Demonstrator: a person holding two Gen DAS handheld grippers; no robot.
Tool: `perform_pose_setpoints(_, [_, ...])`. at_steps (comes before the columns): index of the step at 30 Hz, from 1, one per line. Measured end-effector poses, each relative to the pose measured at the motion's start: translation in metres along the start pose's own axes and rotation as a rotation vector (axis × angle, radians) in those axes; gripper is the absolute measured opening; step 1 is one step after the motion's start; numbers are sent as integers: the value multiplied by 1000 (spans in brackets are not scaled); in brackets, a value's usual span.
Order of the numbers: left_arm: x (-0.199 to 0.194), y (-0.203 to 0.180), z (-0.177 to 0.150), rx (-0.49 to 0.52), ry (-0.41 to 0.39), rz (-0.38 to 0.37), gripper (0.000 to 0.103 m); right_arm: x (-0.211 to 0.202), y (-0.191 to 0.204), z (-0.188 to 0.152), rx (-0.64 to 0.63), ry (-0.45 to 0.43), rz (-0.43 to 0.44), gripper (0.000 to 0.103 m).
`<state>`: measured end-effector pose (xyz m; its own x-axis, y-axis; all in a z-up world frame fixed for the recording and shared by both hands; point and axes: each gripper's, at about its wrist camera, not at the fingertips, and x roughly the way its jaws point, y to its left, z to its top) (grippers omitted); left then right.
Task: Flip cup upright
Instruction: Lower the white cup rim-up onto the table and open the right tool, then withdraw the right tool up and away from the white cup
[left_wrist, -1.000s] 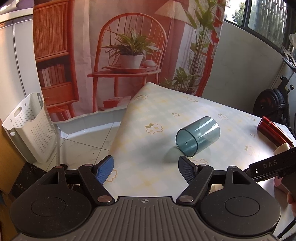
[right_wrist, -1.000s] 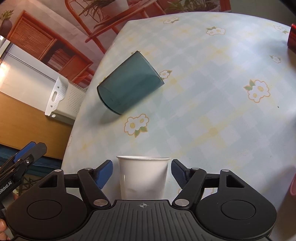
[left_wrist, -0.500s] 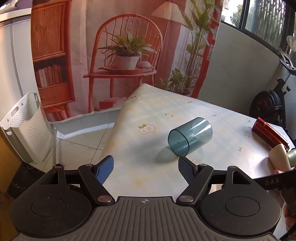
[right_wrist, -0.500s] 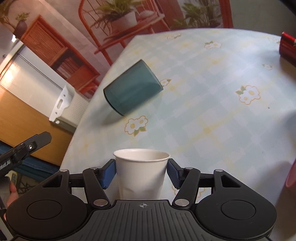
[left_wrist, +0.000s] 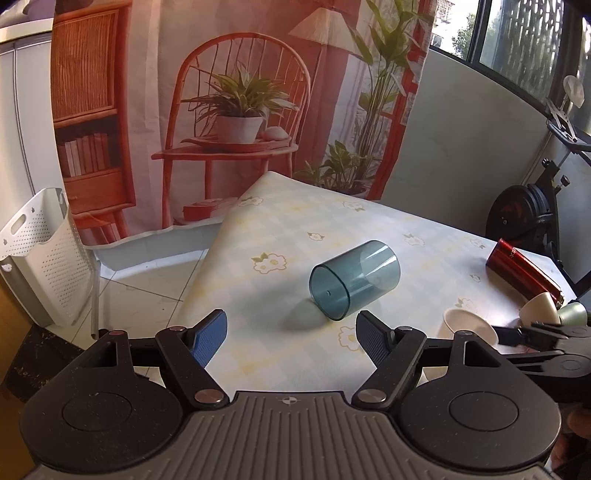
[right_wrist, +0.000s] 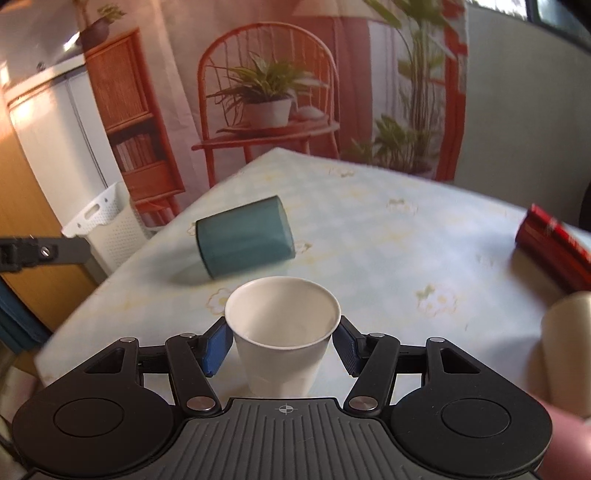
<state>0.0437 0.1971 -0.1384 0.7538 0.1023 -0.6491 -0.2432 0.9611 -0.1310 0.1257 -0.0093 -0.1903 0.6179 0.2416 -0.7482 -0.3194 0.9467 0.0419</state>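
Behind everything, a printed backdrop (left_wrist: 236, 110) showing a red chair, potted plant and bookshelf; below it, a table (left_wrist: 369, 229) under a pale checked cloth with small flowers.

Between the right gripper (right_wrist: 282, 343) blue pads (right_wrist: 218, 345), a white paper cup (right_wrist: 282, 328), mouth up and showing only a bare white inside, pads pressed against its sides just under the rim. Base of the cup hidden behind the tool's body, so contact with the table not readable. Same cup (left_wrist: 469, 326) low at the right edge of the left view, rim facing up.

Ahead of that cup and slightly left, a clear blue tumbler (right_wrist: 243, 240) lying on its side on the cloth, nothing in it. From the left gripper (left_wrist: 291, 338), the same tumbler (left_wrist: 354, 282) straight ahead and a little right, closed bottom turned toward the tool, well beyond the fingertips.

Left gripper spread wide, pinching nothing, held level over the near table edge and aimed across the cloth.

Far right of both tools, a red cylinder (left_wrist: 524, 269) lying flat; beside it a beige cup (left_wrist: 539, 308) and a pale green cup (left_wrist: 572, 314), both tipped over. Off the table to the left, a white perforated basket (left_wrist: 40, 254) on the tiled floor, contents hidden.
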Motion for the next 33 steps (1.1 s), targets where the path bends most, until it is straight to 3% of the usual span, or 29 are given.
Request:
perform_pose_setpoints(10, [3, -1, 5, -21, -5, -3, 79, 25, -14, 1, -23, -71, -71, 55])
perform_pose_setpoints(27, [5, -6, 7, -9, 12, -2, 79, 25, -24, -13, 26, -16, -55, 56])
perform_pose_setpoints(28, [5, -7, 8, -8, 11, -4, 79, 25, -25, -13, 36, -9, -57, 57])
perform_pose_setpoints(31, [4, -10, 9, 5, 10, -15, 80, 20, -27, -11, 75, 2, -38, 79])
perform_pose_setpoints(33, [3, -11, 11, 9, 14, -31, 82, 13, -29, -9, 86, 8, -35, 84])
